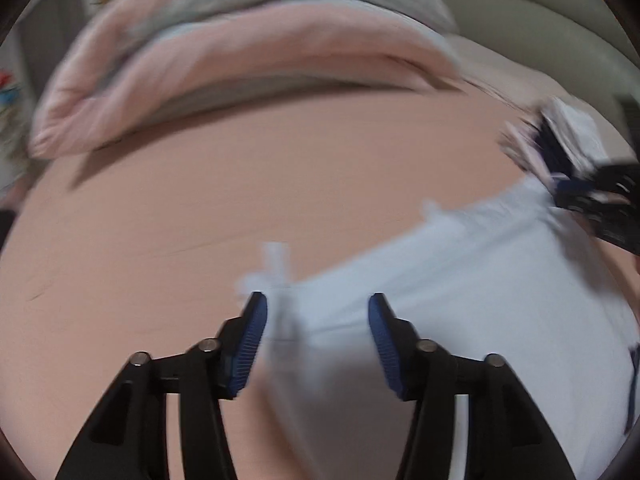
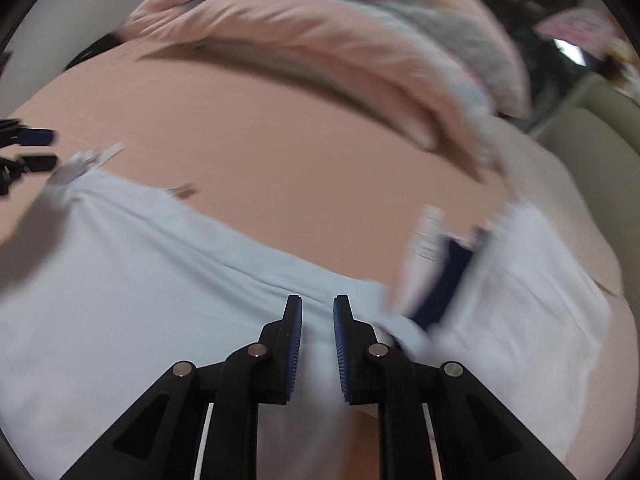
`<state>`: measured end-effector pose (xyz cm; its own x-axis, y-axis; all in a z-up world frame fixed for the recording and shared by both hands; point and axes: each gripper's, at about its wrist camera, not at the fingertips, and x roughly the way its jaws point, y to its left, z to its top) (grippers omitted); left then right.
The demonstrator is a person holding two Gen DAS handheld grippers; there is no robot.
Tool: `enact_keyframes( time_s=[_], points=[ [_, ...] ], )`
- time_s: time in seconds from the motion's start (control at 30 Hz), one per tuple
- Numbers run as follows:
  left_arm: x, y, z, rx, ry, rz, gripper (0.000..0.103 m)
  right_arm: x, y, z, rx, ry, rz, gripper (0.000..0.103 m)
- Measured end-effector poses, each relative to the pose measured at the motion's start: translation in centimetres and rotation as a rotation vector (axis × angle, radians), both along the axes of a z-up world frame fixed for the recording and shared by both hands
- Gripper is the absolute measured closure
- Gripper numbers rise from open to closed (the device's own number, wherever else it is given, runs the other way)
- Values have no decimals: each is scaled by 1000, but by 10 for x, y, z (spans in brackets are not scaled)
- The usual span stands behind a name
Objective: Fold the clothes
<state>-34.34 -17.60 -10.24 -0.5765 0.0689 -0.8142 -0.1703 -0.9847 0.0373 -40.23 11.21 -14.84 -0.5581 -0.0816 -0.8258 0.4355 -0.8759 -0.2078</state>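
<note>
Left wrist view: the left gripper (image 1: 318, 304) stands with its blue-padded fingers (image 1: 250, 344) spread wide. A pale garment (image 1: 460, 272) lies on the pink bedsheet (image 1: 240, 200), reaching from between the fingers out to the tool's right. Its near edge, with a small white tag (image 1: 276, 260), sits just ahead of the left finger; motion blur hides whether either pad touches the cloth. Far ahead, a rolled pink and grey quilt (image 1: 240, 52) crosses the view. At the far right, a dark tool, the right gripper (image 1: 600, 200), meets the garment's far corner, but it is cut off by the lens edge and smeared, so its grip cannot be read here. A white and navy bundle (image 1: 568, 140) beside it is too blurred to identify.

Right wrist view: the right gripper (image 2: 318, 304) has its fingers (image 2: 294, 344) drawn near together, with a narrow gap remaining. The garment (image 2: 140, 280) fills the space beneath and to the tool's left; cloth shows between the pads, yet whether it is pinched cannot be told. Just right of the tool lies the crumpled white and navy bundle (image 2: 448, 272), its form unclear. The left gripper (image 2: 28, 152) appears at the far left edge, mostly cut off. The quilt (image 2: 320, 40) lies ahead on the bedsheet (image 2: 260, 152).
</note>
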Motion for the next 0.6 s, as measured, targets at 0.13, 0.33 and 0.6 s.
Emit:
enact_keyframes(
  time_s=[0.13, 0.33, 0.6],
  points=[
    [-25, 37, -27, -15, -93, -56, 78, -31, -18, -32, -9, -176, -16, 88],
    [-47, 40, -17, -15, -114, 1, 73, -47, 4, -4, -46, -86, -160, 85],
    [77, 29, 56, -47, -23, -12, 68, 55, 29, 58, -169, -100, -33, 84]
  ],
)
